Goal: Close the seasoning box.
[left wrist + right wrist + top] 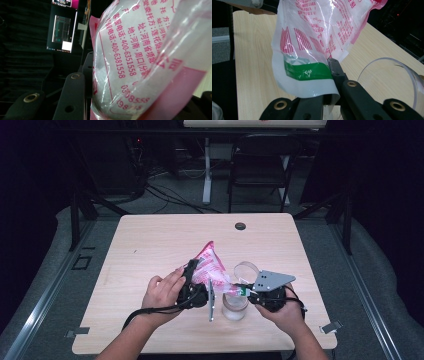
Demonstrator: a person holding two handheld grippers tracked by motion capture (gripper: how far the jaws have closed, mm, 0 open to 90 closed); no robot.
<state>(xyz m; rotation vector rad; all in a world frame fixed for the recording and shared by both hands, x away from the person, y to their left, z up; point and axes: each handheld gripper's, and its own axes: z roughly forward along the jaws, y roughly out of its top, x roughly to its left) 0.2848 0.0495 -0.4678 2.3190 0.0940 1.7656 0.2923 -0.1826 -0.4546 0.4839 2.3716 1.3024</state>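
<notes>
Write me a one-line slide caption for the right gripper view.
Right gripper pinching the green-striped edge of a pink-printed plastic bag above the wooden table, beside a clear jar.

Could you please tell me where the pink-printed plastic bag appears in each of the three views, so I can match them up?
High view: the bag sits just below centre, held up between the two grippers over the table.
Left gripper view: it covers the right half, pink print facing the camera.
Right gripper view: it hangs from top centre, green-striped edge pinched in the jaws.
Shared landmark: the clear cup, also at lower right in the right gripper view.
</notes>
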